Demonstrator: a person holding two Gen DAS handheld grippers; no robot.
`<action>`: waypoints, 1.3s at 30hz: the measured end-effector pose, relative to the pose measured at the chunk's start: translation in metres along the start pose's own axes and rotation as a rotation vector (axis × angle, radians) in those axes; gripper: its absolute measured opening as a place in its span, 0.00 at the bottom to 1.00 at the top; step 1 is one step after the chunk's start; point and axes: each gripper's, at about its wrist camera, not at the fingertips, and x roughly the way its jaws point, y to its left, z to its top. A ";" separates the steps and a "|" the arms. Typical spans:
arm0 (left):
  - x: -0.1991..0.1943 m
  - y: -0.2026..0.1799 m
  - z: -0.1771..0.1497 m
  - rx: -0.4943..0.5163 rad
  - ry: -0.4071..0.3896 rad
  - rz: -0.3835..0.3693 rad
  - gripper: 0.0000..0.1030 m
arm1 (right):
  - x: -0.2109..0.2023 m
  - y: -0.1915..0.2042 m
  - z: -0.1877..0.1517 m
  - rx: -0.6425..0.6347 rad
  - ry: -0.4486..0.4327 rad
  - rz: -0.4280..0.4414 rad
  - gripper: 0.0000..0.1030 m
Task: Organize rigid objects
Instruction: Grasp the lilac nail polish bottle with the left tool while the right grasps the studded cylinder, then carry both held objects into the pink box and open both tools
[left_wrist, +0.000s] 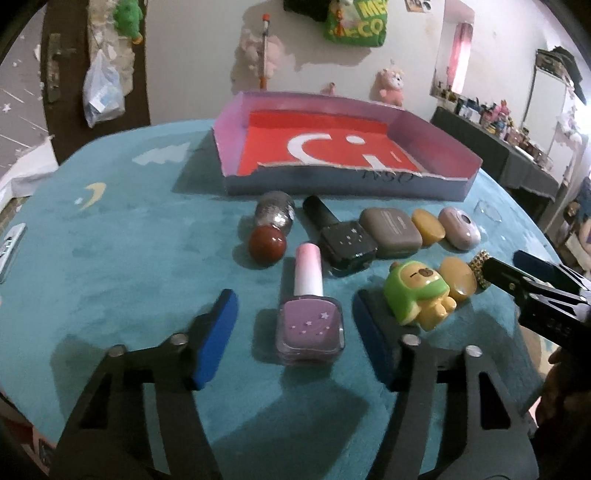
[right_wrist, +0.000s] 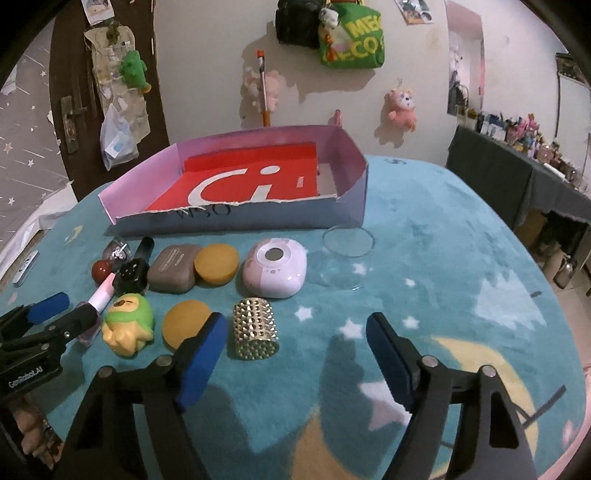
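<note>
A pink-walled box (left_wrist: 432, 133) (right_wrist: 347, 147) with a red floor stands at the back of the teal table. In front of it lie small items. My left gripper (left_wrist: 295, 325) is open, its blue pads either side of a lilac nail polish bottle (left_wrist: 310, 325) without touching it. To its right are a green-and-yellow bear figure (left_wrist: 417, 295) (right_wrist: 127, 325) and a yellow disc (left_wrist: 458, 280) (right_wrist: 184, 325). My right gripper (right_wrist: 295, 354) is open and empty, just right of a studded gold cylinder (right_wrist: 255, 328) (left_wrist: 480, 266).
Behind these lie a dark nail polish bottle (left_wrist: 343, 236), a red ball (left_wrist: 266, 245), a silver glitter bottle (left_wrist: 277, 212), a grey case (right_wrist: 173, 267), a second yellow disc (right_wrist: 216, 264), a pink oval device (right_wrist: 275, 267) and a clear glass (right_wrist: 345, 254).
</note>
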 end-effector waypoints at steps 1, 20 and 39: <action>0.004 0.000 0.000 -0.001 0.019 -0.015 0.46 | 0.003 0.001 0.001 -0.002 0.010 0.005 0.71; -0.008 -0.005 0.028 0.034 -0.041 -0.040 0.33 | -0.009 -0.001 0.017 0.000 -0.049 0.091 0.26; -0.014 -0.005 0.059 0.045 -0.105 -0.045 0.33 | -0.012 -0.001 0.046 -0.047 -0.096 0.092 0.26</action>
